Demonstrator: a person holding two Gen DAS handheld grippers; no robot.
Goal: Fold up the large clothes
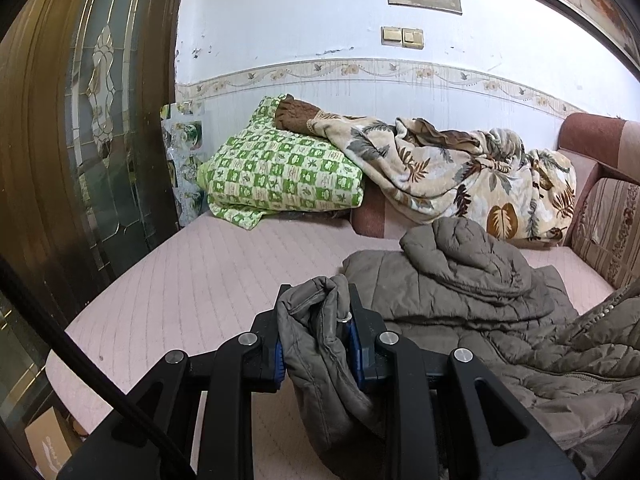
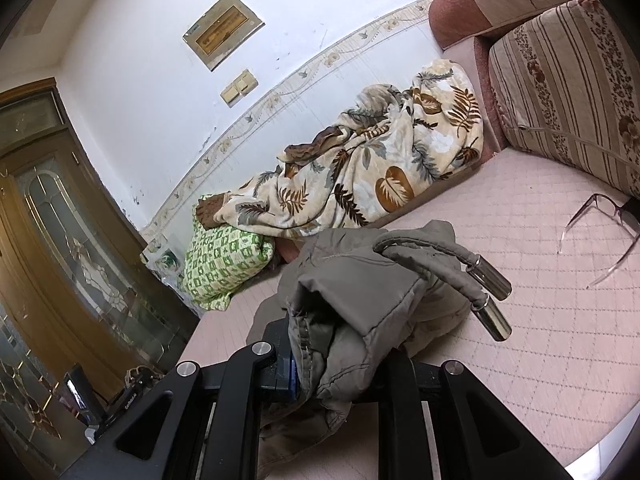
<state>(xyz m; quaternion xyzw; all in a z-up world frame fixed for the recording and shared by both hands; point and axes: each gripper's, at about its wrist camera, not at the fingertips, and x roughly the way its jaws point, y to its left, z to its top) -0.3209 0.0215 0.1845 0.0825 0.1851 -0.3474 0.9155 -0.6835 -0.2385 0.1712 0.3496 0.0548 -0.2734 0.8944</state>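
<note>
I have both sets of fingers pinching the grey padded jacket (image 1: pixel 460 304): left gripper (image 1: pixel 316 344) on a bunched edge, right gripper (image 2: pixel 320 356) on another. Its bulk lies ahead-right on the pink sofa seat (image 1: pixel 208 280), nearer my right.

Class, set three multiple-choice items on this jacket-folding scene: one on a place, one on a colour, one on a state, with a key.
1. Where do the glasses lie?
A. on the mattress
B. on the green pillow
C. on the jacket

2. What colour is the jacket?
A. red
B. grey-brown
C. blue

3. How is the left gripper?
A. open above the mattress
B. shut on nothing
C. shut on jacket cloth

Key: 1 A, they rest on the pink quilted surface, apart from the jacket. 2 B, its quilted cloth is grey-brown in both views. 3 C, a fold of cloth is pinched between its blue pads.
</note>
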